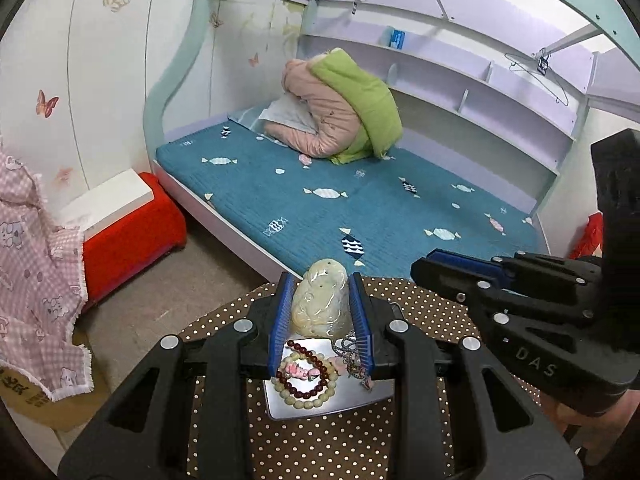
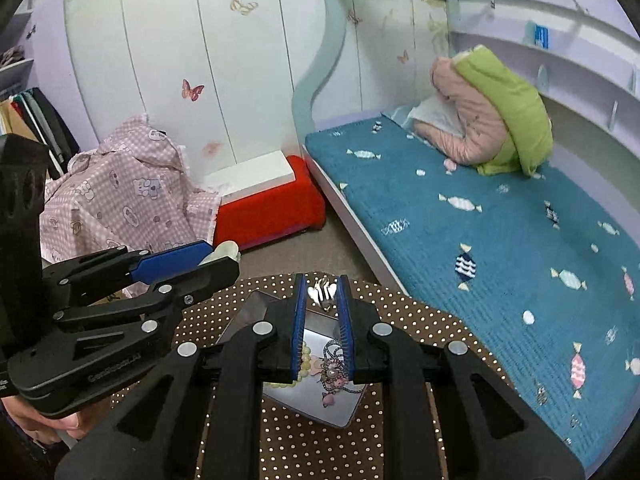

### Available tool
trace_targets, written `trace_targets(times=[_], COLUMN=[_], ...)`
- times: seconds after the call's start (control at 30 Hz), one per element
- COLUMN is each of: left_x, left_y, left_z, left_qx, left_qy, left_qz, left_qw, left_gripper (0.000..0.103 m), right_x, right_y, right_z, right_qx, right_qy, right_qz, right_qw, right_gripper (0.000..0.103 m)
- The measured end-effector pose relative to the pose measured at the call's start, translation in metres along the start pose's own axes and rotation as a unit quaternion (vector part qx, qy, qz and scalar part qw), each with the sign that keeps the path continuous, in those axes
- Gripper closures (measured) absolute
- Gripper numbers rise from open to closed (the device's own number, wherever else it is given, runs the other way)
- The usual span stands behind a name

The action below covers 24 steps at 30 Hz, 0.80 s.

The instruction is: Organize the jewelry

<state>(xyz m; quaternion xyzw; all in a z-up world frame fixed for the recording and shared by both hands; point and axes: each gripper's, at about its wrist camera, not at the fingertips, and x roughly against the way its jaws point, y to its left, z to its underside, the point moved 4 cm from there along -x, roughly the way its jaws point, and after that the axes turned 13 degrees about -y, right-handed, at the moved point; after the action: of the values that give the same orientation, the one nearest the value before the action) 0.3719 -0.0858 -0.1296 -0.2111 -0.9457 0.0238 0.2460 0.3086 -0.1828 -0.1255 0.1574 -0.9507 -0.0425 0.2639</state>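
Observation:
My left gripper [image 1: 320, 308] is shut on a pale jade pendant [image 1: 318, 300] and holds it just above a silver tray [image 1: 320, 406]. The tray holds a dark red bead bracelet [image 1: 308, 390], a cream bead bracelet [image 1: 298, 400] and a silver chain [image 1: 352, 354]. My right gripper [image 2: 322, 292] is shut on a silver winged charm [image 2: 322, 292] whose chain hangs down to the tray [image 2: 340, 408]. The right gripper also shows in the left wrist view [image 1: 436, 264], to the right. The left gripper shows in the right wrist view [image 2: 218, 258], with the pendant [image 2: 224, 250] between its fingers.
The tray sits on a round brown table with white dots [image 1: 420, 308]. Behind it is a bed with a teal cover [image 1: 340, 184] and a pink and green quilt [image 1: 340, 108]. A red stool [image 1: 132, 224] and a pink checked cloth [image 1: 36, 272] are at the left.

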Motion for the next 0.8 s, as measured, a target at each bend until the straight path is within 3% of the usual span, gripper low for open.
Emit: trace_targets(times=[0.03, 0.07, 0.13, 0.23, 0.27, 0.3, 0.37, 0.5, 0.8], left_x=[-0.002, -0.003, 0.000, 0.006, 0.012, 0.017, 0.030, 0.058, 0.132], left_y=[0.001, 0.003, 0.007, 0.014, 0.018, 0.020, 0.024, 0.022, 0.013], left_z=[0.000, -0.001, -0.002, -0.003, -0.004, -0.005, -0.007, -0.008, -0.009], left_qx=[0.000, 0.002, 0.004, 0.012, 0.016, 0.019, 0.023, 0.010, 0.014], left_qy=[0.001, 0.000, -0.009, -0.013, -0.020, -0.026, -0.038, -0.059, -0.103], left_qz=[-0.002, -0.007, -0.021, -0.030, -0.037, -0.041, -0.051, -0.077, -0.096], left_qw=[1.0000, 1.0000, 0.9997, 0.9994, 0.9990, 0.9986, 0.9977, 0.9953, 0.9899], left_gripper=[0.061, 0.038, 0.026, 0.016, 0.012, 0.011, 0.008, 0.006, 0.005], right_x=[-0.002, -0.002, -0.002, 0.003, 0.005, 0.008, 0.014, 0.029, 0.088], right_y=[-0.001, -0.002, -0.006, -0.012, -0.014, -0.015, -0.017, -0.012, 0.013], right_z=[0.001, 0.002, 0.002, 0.003, 0.002, 0.002, 0.001, -0.001, -0.002], right_qx=[-0.005, -0.009, -0.023, -0.039, -0.043, -0.051, -0.066, -0.072, -0.062], right_qy=[0.003, 0.003, 0.001, -0.005, -0.008, -0.013, -0.020, -0.027, -0.067], right_qz=[0.000, 0.000, 0.002, 0.014, 0.017, 0.020, 0.022, 0.027, 0.036], right_qw=[1.000, 1.000, 1.000, 0.999, 0.999, 0.998, 0.997, 0.997, 0.995], right_gripper=[0.088, 0.085, 0.076, 0.047, 0.029, 0.019, 0.007, 0.007, 0.007])
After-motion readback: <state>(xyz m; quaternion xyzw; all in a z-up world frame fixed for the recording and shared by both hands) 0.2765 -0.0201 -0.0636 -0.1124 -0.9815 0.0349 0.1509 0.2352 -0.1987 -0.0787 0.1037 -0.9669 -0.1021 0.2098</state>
